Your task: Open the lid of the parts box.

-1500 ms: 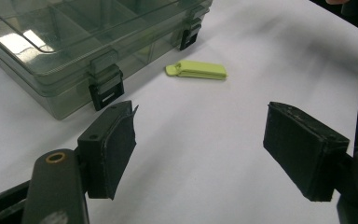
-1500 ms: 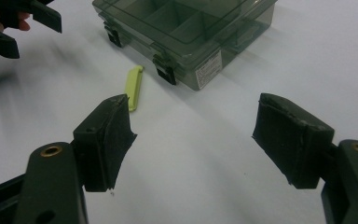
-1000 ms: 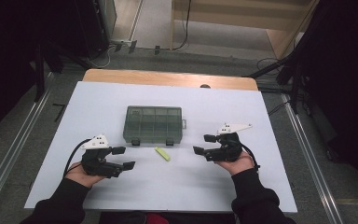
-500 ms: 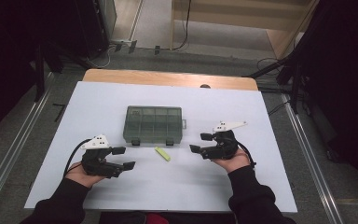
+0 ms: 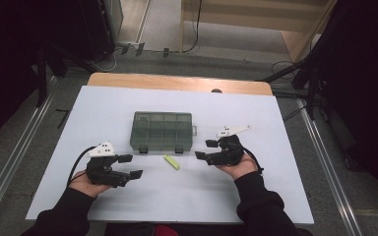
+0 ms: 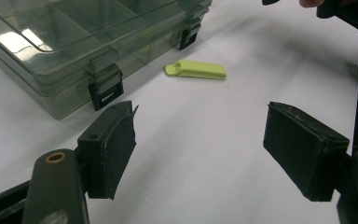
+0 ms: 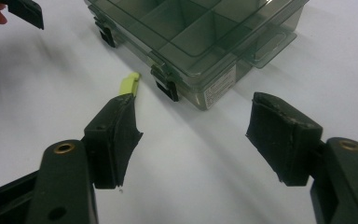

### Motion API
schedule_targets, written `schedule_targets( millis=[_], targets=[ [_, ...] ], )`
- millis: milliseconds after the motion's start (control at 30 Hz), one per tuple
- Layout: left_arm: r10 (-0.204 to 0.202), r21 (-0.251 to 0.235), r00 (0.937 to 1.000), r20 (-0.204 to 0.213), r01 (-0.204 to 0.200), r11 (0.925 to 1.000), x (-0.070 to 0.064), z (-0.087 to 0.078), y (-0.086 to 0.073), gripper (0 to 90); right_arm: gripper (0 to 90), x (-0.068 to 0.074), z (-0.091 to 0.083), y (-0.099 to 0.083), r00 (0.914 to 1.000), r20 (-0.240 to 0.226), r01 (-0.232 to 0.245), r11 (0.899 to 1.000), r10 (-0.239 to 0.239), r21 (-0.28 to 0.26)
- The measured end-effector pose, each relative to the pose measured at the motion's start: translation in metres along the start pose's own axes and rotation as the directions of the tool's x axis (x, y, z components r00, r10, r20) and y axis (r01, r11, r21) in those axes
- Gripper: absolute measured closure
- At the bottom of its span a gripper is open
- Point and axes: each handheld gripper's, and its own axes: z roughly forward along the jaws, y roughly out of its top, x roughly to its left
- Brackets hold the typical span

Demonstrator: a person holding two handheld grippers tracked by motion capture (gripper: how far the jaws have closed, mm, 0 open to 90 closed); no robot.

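A clear grey-green compartment box (image 5: 161, 131) lies shut at the middle of the white table, its two black latches facing me (image 6: 105, 88) (image 7: 167, 84). A small yellow-green clip (image 5: 171, 162) lies flat just in front of the box (image 6: 196, 70) (image 7: 129, 84). My left gripper (image 5: 130, 166) is held at the front left, open and with nothing in it, jaws pointing right toward the clip (image 6: 199, 154). My right gripper (image 5: 205, 149) is held at the right of the box, open and holding nothing, jaws pointing left (image 7: 196, 135).
The white table top (image 5: 103, 108) ends at a wooden strip (image 5: 177, 82) at the far edge. Metal rails run along both sides on the floor. Dark equipment and cables stand beyond the table.
My right gripper has moved a little left and forward toward the box's front right corner. The left gripper, box and clip have stayed where they were.
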Motion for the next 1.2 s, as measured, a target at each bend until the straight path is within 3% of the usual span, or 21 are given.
schedule_targets(
  millis=[300, 433, 467, 500, 533, 567, 700, 800, 1200],
  targets=[
    [0.002, 0.001, 1.0000, -0.001, -0.002, 1.0000, 0.000, 0.000, 0.000, 24.8, 50.6, -0.001, 0.010, 0.002, 0.9999, -0.011, 0.001, 1.000, 0.000, 0.027],
    [0.001, 0.001, 1.0000, 0.000, -0.001, 1.0000, 0.000, 0.000, 0.000, 24.8, 66.2, -0.004, 0.015, 0.002, 0.9998, -0.016, -0.011, 0.999, 0.012, 0.049],
    [0.001, 0.000, 1.0000, 0.000, -0.001, 1.0000, 0.000, 0.000, 0.000, 24.8, 66.2, -0.004, 0.015, 0.002, 0.9998, -0.016, -0.011, 0.999, 0.012, 0.049],
    [0.001, 0.000, 1.0000, 0.000, -0.001, 1.0000, 0.000, 0.000, 0.000, 24.8, 73.4, -0.005, 0.017, 0.003, 0.9995, -0.024, -0.020, 0.998, 0.022, 0.063],
    [0.002, 0.001, 1.0000, 0.000, -0.002, 1.0000, 0.000, 0.000, 0.000, 24.8, 73.4, -0.005, 0.017, 0.003, 0.9995, -0.024, -0.020, 0.998, 0.022, 0.063],
    [0.001, 0.001, 1.0000, 0.000, -0.001, 1.0000, 0.000, 0.000, 0.000, 24.8, 81.0, -0.005, 0.019, 0.004, 0.9993, -0.030, -0.020, 0.997, 0.022, 0.071],
    [0.002, -0.001, 1.0000, 0.000, -0.002, 1.0000, 0.000, 0.000, 0.000, 24.8, 90.0, -0.006, 0.023, 0.005, 0.9991, -0.035, -0.022, 0.995, 0.025, 0.094],
    [0.002, 0.000, 1.0000, -0.001, -0.002, 1.0000, 0.000, 0.000, 0.000, 24.8, 90.0, -0.007, 0.029, 0.007, 0.9988, -0.035, -0.028, 0.991, 0.033, 0.127],
    [0.003, 0.002, 1.0000, -0.001, -0.003, 1.0000, 0.001, 0.000, 0.000, 24.8, 90.0, -0.009, 0.036, 0.008, 0.9986, -0.037, -0.033, 0.993, 0.037, 0.118]
  ],
)
